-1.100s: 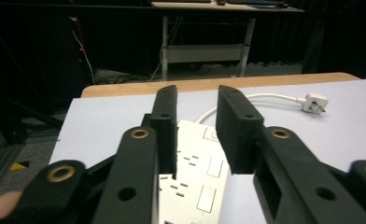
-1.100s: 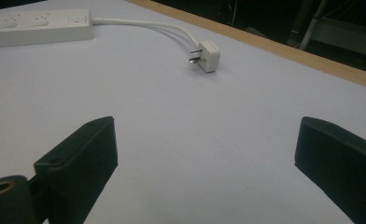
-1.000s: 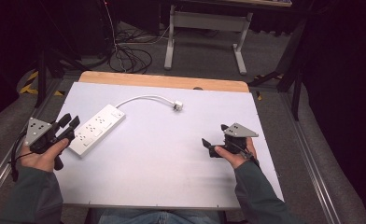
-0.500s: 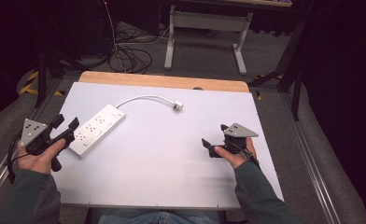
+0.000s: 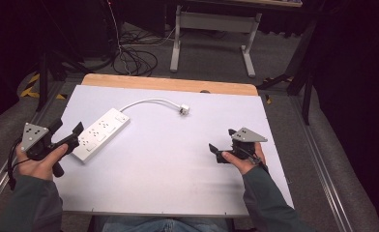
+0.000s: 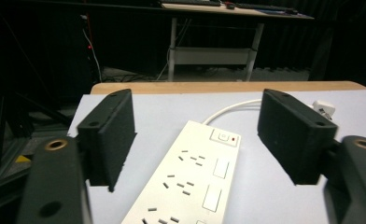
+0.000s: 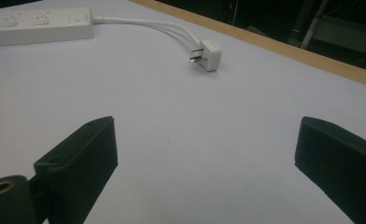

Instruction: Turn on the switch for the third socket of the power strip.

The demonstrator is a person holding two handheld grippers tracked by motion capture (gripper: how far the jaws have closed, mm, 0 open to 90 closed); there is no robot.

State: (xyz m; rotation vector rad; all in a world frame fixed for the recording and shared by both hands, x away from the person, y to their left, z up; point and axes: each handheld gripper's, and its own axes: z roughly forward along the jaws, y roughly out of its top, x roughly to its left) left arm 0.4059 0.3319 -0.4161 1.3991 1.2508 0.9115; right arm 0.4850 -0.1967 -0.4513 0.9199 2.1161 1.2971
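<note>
A white power strip (image 5: 103, 133) lies at an angle on the left of the white table (image 5: 168, 179). Its white cable (image 5: 149, 101) curves right to a plug (image 5: 183, 109) lying loose near the table's middle back. My left gripper (image 5: 67, 126) is open at the strip's near end. In the left gripper view the strip (image 6: 190, 182) runs up between the spread jaws of that gripper (image 6: 197, 95), apart from both. My right gripper (image 5: 221, 140) rests open on the right of the table; past its jaws (image 7: 207, 126) lie bare table, then the plug (image 7: 209, 55) and strip (image 7: 36, 25).
A wooden edge (image 5: 168, 84) runs along the table's far side. Behind it on the floor are a desk frame (image 5: 211, 29) and tangled cables (image 5: 134, 58). Metal rails (image 5: 323, 164) border the table on the right.
My left gripper has shifted slightly left and toward the person, staying at the strip's near end. The right gripper, strip and plug have not moved.
</note>
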